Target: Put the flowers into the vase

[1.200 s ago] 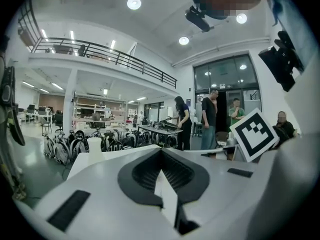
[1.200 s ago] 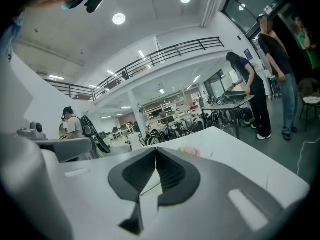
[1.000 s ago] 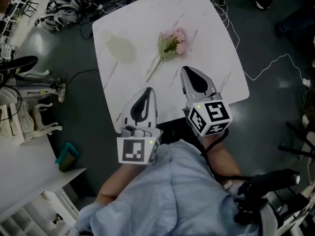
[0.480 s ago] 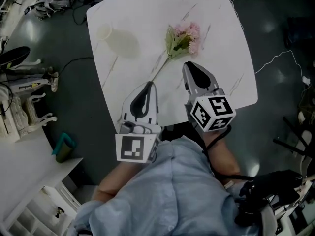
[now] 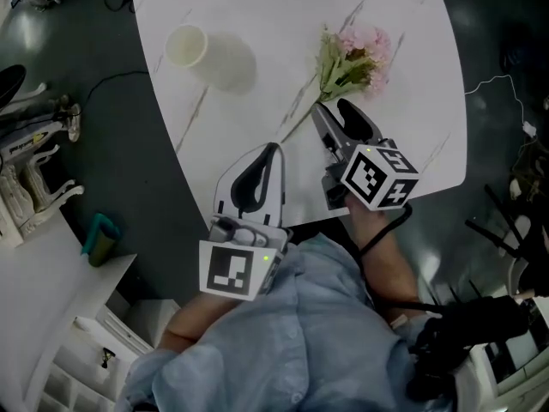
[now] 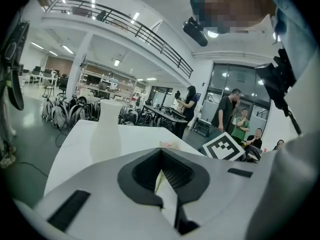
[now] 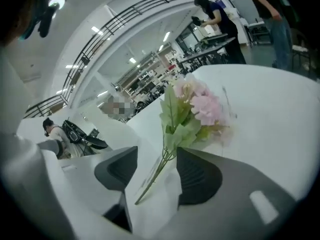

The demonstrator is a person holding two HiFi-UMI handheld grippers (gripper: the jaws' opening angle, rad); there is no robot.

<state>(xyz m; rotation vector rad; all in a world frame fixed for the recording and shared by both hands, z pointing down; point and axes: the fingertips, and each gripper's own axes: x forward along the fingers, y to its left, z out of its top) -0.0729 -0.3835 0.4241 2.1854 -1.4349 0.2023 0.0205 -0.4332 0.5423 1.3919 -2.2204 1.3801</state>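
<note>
My right gripper (image 5: 333,117) hangs low over the white table (image 5: 274,15), its jaws opening around the stem of the flowers (image 5: 353,57), which lie flat there, not pinched. My left gripper (image 5: 266,153) is closed on nothing. The vase (image 5: 208,56) stands upright, well apart to the left.

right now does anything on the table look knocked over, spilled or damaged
Nothing is spilled or damaged. The pink flower bunch with green leaves lies flat on the white marble-look table, which fits flowers not yet placed. The white bottle-shaped vase stands upright, apart from it.
</note>
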